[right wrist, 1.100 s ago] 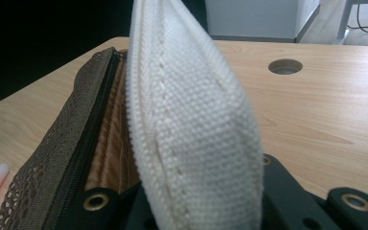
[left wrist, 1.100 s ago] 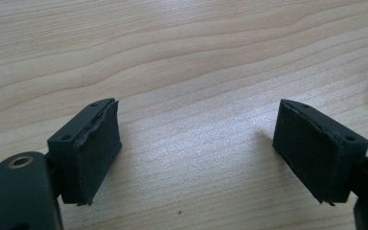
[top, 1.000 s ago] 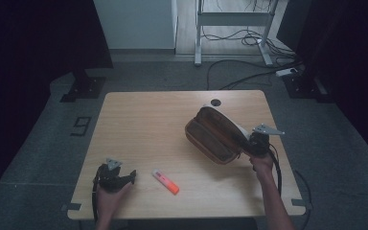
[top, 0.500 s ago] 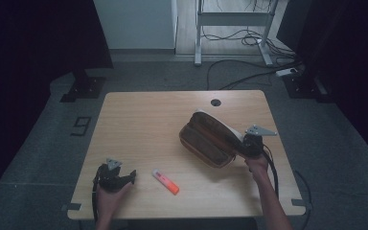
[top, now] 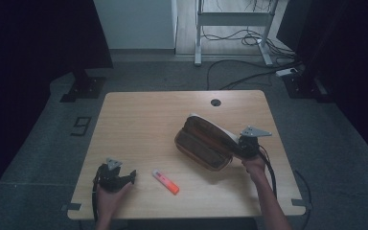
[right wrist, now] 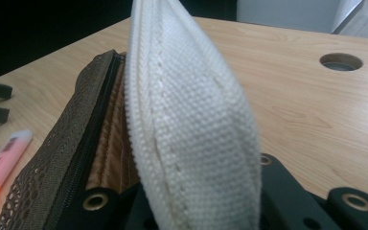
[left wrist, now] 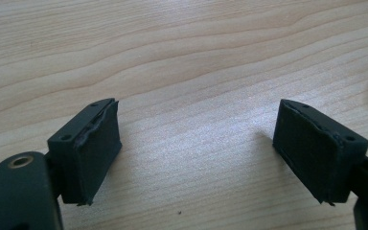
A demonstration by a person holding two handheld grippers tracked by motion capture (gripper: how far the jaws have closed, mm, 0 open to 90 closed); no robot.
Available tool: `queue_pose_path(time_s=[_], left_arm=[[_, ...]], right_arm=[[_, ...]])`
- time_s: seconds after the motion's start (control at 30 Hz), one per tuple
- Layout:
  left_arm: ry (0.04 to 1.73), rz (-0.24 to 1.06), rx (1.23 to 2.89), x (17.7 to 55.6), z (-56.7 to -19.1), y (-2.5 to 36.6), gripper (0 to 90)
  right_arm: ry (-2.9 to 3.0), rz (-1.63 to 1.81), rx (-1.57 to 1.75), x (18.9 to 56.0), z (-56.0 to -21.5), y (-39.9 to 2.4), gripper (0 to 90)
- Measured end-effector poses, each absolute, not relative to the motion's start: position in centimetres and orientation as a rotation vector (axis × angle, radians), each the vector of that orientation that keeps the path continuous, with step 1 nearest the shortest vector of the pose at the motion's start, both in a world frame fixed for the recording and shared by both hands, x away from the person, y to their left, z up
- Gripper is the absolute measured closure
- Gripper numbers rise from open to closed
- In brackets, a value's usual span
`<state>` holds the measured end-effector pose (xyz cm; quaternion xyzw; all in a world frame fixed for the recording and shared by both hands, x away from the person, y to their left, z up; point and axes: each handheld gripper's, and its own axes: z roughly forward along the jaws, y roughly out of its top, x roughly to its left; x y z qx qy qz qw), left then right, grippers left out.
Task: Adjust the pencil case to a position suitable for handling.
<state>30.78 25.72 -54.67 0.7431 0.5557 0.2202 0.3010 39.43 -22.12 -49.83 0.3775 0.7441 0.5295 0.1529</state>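
The right claw [top: 237,146] grips the pouch [top: 205,142], apparently by its white edge; left of the pouch lie a highlighter [top: 166,181] and the left claw [top: 130,175], spread open on the counter [top: 143,124].

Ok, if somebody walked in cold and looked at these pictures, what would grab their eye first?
Probably the brown mesh zip pouch with a white woven flap, tipped up on the right half of the light wooden table with the right gripper clamped on its end. Next, the orange and pink highlighter pen lying near the front edge, just right of the left gripper, whose jaws stand wide open over bare wood.
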Motion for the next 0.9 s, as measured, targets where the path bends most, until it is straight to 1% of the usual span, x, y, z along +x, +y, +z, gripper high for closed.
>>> queue_pose_path(time_s=[0.57,0.67,0.8,0.9], left_arm=[[1.474,0.585,1.971,30.8,-54.7,25.7,16.4],[1.474,0.585,1.971,30.8,-54.7,25.7,16.4],[1.474,0.585,1.972,30.8,-54.7,25.7,16.4],[1.474,0.585,1.972,30.8,-54.7,25.7,16.4]], right_arm=[[2.264,1.448,1.064,40.2,-51.6,-20.8,79.1],[2.276,1.404,1.063,40.2,-51.8,-20.8,76.8],[2.278,1.363,1.071,40.3,-52.0,-20.7,70.9],[2.262,1.368,1.071,40.2,-51.8,-20.9,68.8]])
